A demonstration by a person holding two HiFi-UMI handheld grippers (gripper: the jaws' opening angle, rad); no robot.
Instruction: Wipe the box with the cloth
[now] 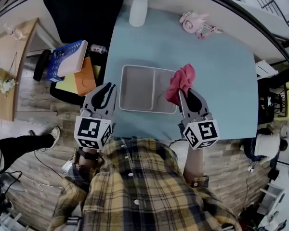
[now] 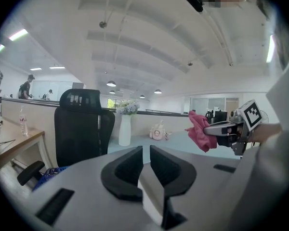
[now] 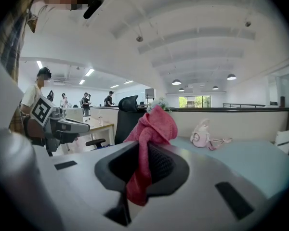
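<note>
Head view: the right gripper's (image 1: 185, 94) fingers pinch the pink cloth (image 1: 180, 82) over the right end of the grey box (image 1: 137, 88), which lies crosswise on the table (image 1: 216, 81) just ahead; left gripper view: the left gripper's (image 2: 146, 150) fingers stand nearly together, empty; right gripper view: cloth clamped.

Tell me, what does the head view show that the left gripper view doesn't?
Only the head view: the shallow grey two-compartment box and the brown plank floor. Only the left gripper view: the white ceiling with its lamps, and a close look at the left gripper, its black jaws a narrow gap apart with nothing between. Both: the pink cloth clamped in the right gripper, the white flower vase and the black office chair.
</note>
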